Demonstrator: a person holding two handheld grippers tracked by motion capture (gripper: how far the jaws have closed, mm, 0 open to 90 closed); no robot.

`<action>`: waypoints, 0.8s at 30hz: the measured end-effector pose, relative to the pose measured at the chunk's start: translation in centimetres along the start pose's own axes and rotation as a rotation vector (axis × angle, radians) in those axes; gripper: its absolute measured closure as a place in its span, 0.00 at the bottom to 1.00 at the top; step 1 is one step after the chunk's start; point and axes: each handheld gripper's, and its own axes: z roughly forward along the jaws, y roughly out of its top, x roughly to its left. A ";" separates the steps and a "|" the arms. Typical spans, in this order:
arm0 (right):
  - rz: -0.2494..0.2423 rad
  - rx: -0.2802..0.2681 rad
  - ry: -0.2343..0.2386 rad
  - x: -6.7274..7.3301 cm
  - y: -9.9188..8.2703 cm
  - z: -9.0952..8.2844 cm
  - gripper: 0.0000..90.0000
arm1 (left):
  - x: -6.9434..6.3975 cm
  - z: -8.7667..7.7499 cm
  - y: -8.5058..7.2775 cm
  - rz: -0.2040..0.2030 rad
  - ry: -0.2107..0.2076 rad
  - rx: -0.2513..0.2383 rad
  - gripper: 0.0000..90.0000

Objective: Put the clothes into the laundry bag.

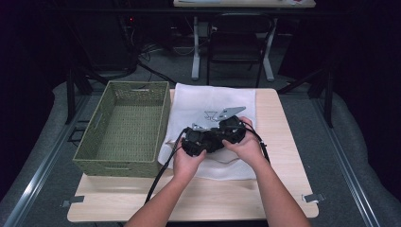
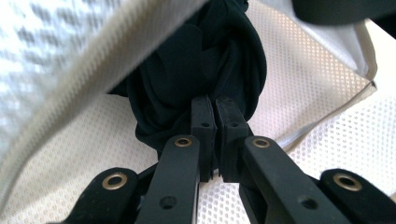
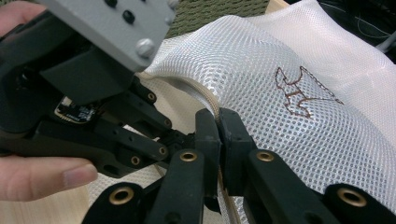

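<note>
A white mesh bag (image 1: 215,101) with a small brown stitched figure (image 3: 299,91) lies on the wooden table (image 1: 279,142). My left gripper (image 2: 215,106) reaches inside the bag, its jaws shut on a bunched dark cloth (image 2: 201,60) whose folds gather at the tips. My right gripper (image 3: 218,120) is shut on the bag's beige rim (image 3: 205,95) and lifts that edge above the left gripper. In the high view both hands meet over the bag's near half, left gripper (image 1: 196,142) beside right gripper (image 1: 231,128).
An empty green woven basket (image 1: 163,118) stands on the table's left side, touching the bag's left edge. Cables trail from both grippers toward the front edge. A dark chair (image 1: 239,38) and desk legs stand beyond the table.
</note>
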 end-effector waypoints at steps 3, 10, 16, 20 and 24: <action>-0.003 0.001 0.000 0.0 0.0 0.0 0.97 | 0.0 0.1 0.3 -0.008 0.005 -0.011 0.97; -0.004 0.004 0.003 0.1 0.0 0.1 0.97 | 0.4 0.2 0.7 -0.026 0.005 -0.009 0.97; -0.008 0.006 0.005 0.2 0.0 0.2 0.97 | 0.8 0.6 1.1 -0.040 0.017 -0.007 0.97; -0.008 0.006 0.008 0.2 0.0 0.2 0.97 | 0.9 1.0 1.3 -0.054 0.027 -0.010 0.97; -0.013 0.008 0.008 0.3 0.1 0.2 0.97 | 1.2 1.4 1.3 -0.059 0.041 -0.005 0.97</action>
